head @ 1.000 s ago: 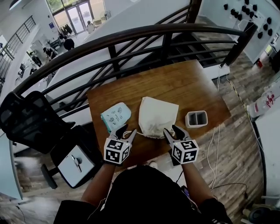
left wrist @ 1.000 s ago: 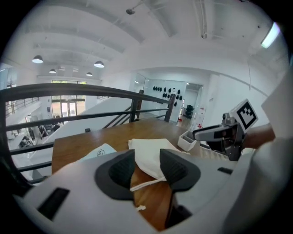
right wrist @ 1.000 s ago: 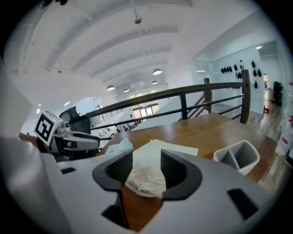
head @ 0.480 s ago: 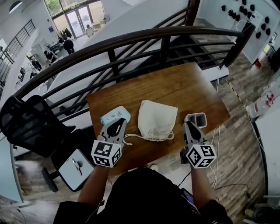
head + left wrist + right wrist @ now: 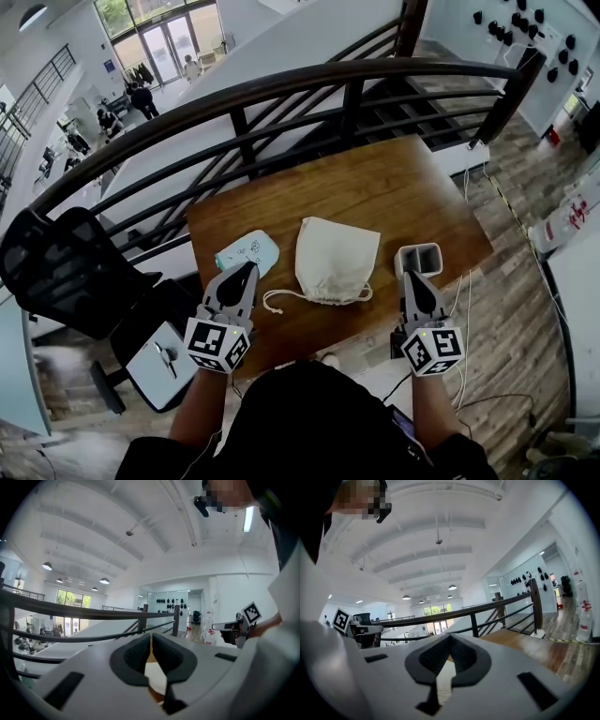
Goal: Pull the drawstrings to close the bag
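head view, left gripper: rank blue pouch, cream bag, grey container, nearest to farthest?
1. Light blue pouch: just ahead of the tip of the left gripper, on the left.
2. Cream drawstring bag: in the middle, to that gripper's right.
3. Grey container: far right, beyond the bag.

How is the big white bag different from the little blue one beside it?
The white bag is larger and plain; the blue pouch is smaller with a printed pattern. The white bag has drawstrings trailing from its gathered mouth; the blue pouch shows none. Both lie flat on the wooden table.
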